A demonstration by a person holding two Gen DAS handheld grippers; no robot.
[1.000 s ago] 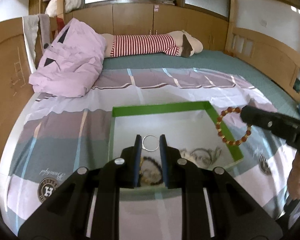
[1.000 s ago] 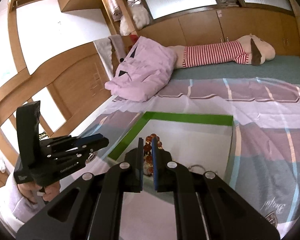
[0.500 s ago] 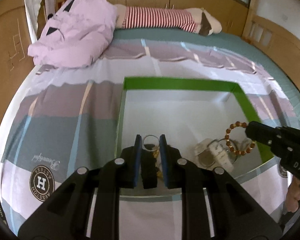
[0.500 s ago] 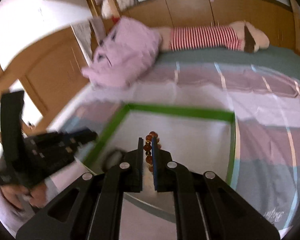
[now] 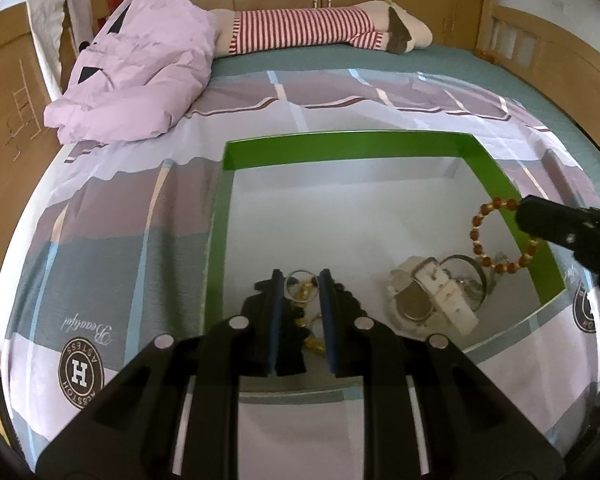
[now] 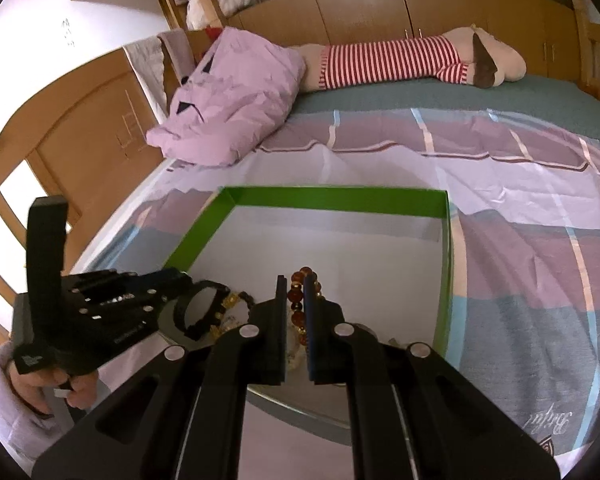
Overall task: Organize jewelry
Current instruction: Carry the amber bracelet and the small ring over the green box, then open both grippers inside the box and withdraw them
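Green-walled, white-floored tray [image 5: 496,172] on a plaid bedsheet [image 5: 112,220]; holds the jewelry. Item: amber bead bracelet [image 5: 485,246], clamped between the closed jaws of the right gripper [image 6: 296,300], hanging as a loop above the tray's near right corner, just over the right wall. Item: white-strapped watch [image 5: 440,296], lying on the tray floor under the bracelet, beside a heap of silvery pieces. Item: dark bead bracelet [image 6: 198,314], gold-accented, on the tray floor at the near left, with a thin silver ring [image 5: 300,278] and small gold pieces. Left gripper [image 5: 300,280]: poised low over this group, jaws parted a little, a dark object between them; whether it is gripped cannot be told. Surroundings: pink quilt [image 5: 136,76] and striped plush toy [image 5: 320,28] at the far end of the bed.
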